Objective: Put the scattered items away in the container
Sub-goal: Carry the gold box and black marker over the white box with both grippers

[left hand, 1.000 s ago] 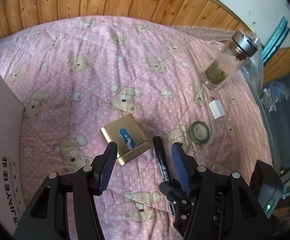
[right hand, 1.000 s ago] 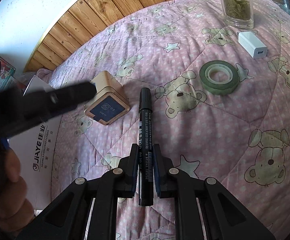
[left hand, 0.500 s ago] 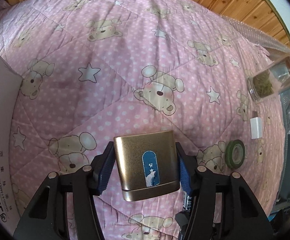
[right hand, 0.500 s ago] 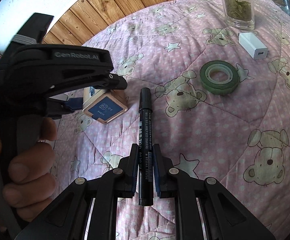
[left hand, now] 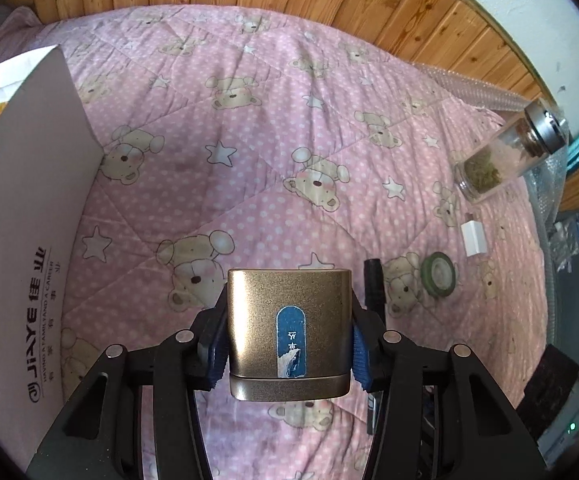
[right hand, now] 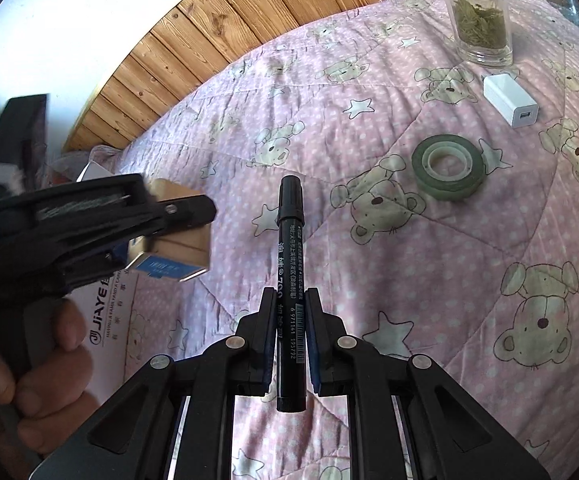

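the left tongs (left hand: 287, 344) are closing on a gold box (left hand: 287, 326) with a blue label, their blue pads (left hand: 214, 354) pressed against its two sides, and the box is lifted clear of the pink bear-print quilt (left hand: 249, 160) on the bed. seen from the right wrist, the same gold box (right hand: 177, 248) hangs in the left tongs above the edge of a white cardboard box (right hand: 109, 320) printed with "jiaye", and a hand (right hand: 29, 368) grips the tool's handle at the lower left. in the left wrist view that white cardboard box (left hand: 21, 240) stands along the left side of the bed, its wall upright. the right tongs (right hand: 289, 332) are fully closed on a black marker (right hand: 290, 280), holding it near its lower half so the capped end points away over the quilt. whether the marker's tip touches the quilt i cannot tell. a roll of green tape (right hand: 447, 168) lies flat on the quilt to the right of the marker, apart from it. a white usb charger (right hand: 509, 100) lies beyond the tape, and a glass jar (right hand: 479, 20) with dried green leaves stands upright just behind the charger. wooden panelling (left hand: 289, 0) runs behind the bed.
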{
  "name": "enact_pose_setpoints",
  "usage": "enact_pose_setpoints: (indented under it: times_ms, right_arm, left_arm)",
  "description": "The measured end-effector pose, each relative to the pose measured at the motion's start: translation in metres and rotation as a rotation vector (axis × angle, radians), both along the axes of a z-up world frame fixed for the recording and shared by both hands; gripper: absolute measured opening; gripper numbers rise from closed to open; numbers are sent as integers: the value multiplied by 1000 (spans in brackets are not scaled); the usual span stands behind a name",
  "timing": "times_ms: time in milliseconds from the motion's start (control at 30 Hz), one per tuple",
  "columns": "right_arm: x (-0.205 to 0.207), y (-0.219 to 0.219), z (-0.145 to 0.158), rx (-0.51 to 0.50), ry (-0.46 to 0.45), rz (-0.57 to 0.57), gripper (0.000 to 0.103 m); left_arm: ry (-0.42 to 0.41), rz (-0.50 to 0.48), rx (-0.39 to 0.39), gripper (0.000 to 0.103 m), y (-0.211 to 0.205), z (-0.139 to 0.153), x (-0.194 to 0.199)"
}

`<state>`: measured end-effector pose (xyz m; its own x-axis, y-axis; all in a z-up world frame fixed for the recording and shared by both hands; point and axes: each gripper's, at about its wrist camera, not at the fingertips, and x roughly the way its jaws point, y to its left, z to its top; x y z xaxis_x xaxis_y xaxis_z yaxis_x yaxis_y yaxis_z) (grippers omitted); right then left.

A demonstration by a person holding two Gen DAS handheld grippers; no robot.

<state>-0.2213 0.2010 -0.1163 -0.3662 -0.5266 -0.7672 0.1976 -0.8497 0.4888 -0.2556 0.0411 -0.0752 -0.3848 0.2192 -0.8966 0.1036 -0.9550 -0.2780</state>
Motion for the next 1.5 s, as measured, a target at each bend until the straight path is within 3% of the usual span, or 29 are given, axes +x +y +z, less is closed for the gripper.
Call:
enact_pose_setpoints:
  times_ms: [333,733,1500]
  right_arm:
    - [11,-12,13,-23,31,38,15]
    - [49,-15,28,-4,68,72,15]
    - [125,-34,77,-4,155,82,15]
  left_arm:
    - [73,-18,84,51,-3,37,56]
    - [117,-22,173,51,-20,59,113]
    - [213,-16,289,51,-62,87,169]
